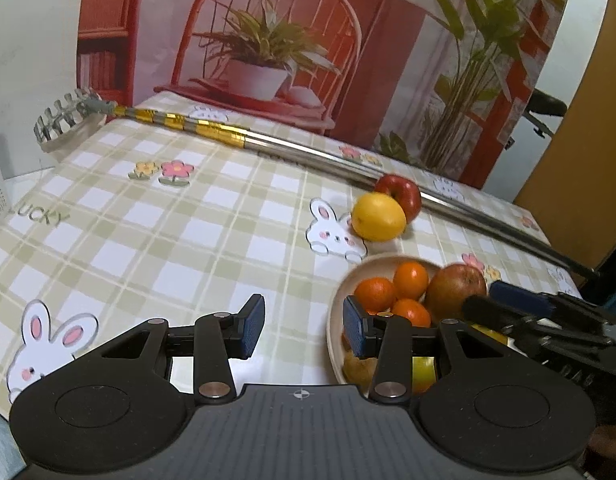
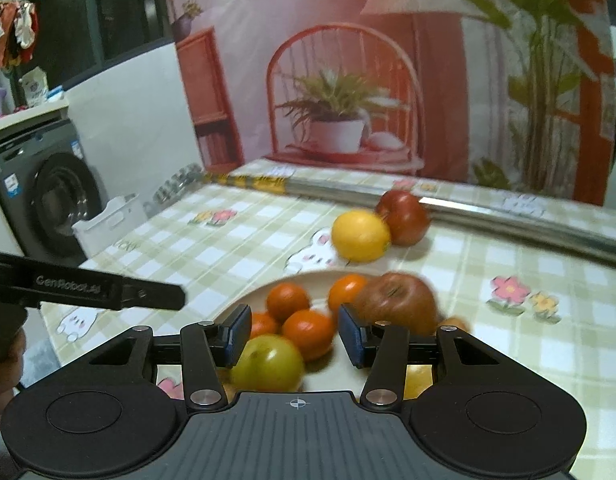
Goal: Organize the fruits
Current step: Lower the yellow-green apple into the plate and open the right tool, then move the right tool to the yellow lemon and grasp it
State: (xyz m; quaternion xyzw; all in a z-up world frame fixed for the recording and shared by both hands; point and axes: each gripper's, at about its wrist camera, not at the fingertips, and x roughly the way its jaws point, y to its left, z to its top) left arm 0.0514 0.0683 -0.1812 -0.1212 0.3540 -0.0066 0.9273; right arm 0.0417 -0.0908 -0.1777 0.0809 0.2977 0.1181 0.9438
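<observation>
Right gripper [image 2: 294,334] gapes empty over the plate [image 2: 244,300] of oranges [image 2: 308,332]

The tablecloth [image 1: 156,216] is a pale green and white check printed with white rabbits and pink and yellow flowers. At twelve o'clock from the cream plate [image 2: 244,300] of orange mandarins [image 2: 288,301] lie a yellow lemon [image 2: 361,235] and a red apple [image 2: 404,217]. Gold tape bands the silver pole [image 1: 348,162].

Right-wrist view motion-blurred, green apple [image 2: 268,362] partly behind gripper body, pole [image 1: 348,164] cut off.
</observation>
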